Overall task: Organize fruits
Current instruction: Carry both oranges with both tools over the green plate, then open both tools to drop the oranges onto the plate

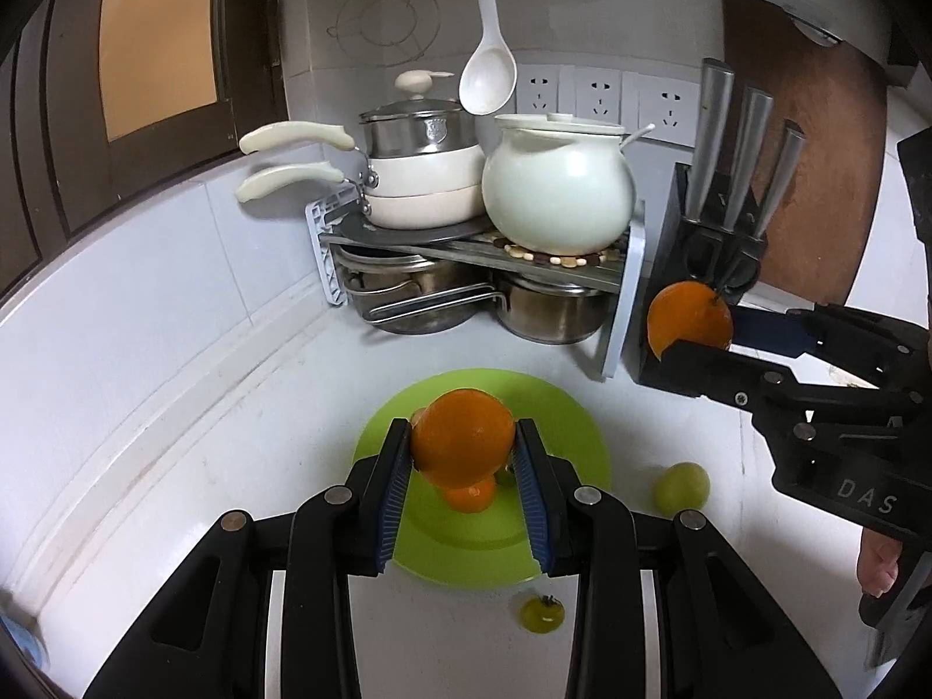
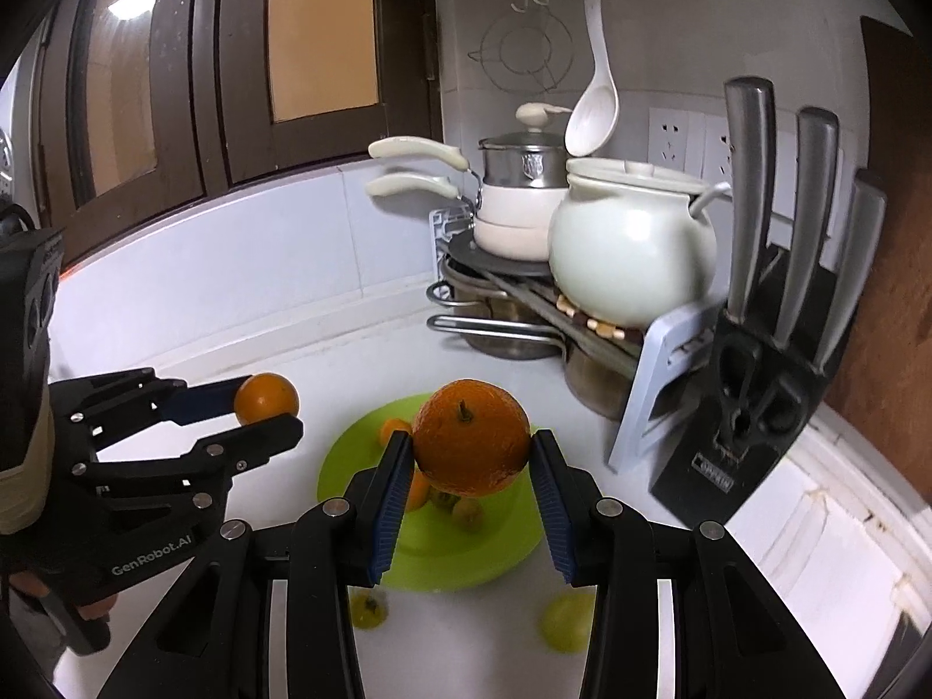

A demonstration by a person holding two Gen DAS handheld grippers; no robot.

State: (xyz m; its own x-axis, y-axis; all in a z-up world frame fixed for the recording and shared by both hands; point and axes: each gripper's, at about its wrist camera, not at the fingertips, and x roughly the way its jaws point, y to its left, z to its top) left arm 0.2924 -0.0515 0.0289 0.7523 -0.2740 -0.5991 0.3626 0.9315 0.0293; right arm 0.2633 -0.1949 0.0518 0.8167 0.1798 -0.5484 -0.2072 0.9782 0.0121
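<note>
The white kitchen counter (image 1: 175,408) carries everything, and the round lime-green plastic plate (image 1: 559,425) on it serves as the landmark. Behind the plate, in the corner, a grey two-tier pot rack (image 1: 623,314) holds a white round-bellied ceramic pot (image 1: 559,198) and stacked cream saucepans (image 1: 419,186). Right of the plate and further back stands a black knife block (image 2: 751,408) with three steel handles.

The left gripper (image 1: 463,448) hangs above the plate, its blue ribbed pads clamped on a smooth orange (image 1: 463,437). The right gripper (image 2: 472,454) is also above the plate, jaws closed on a larger dimpled orange with a stem (image 2: 472,437). Both fruits are lifted clear of the plate.

On the plate lie a few small orange fruits (image 1: 472,495), partly hidden. Just right of the plate sits a pale green round fruit (image 1: 681,486); just off its near edge lies a small green tomato with a dark calyx (image 1: 543,614)
</note>
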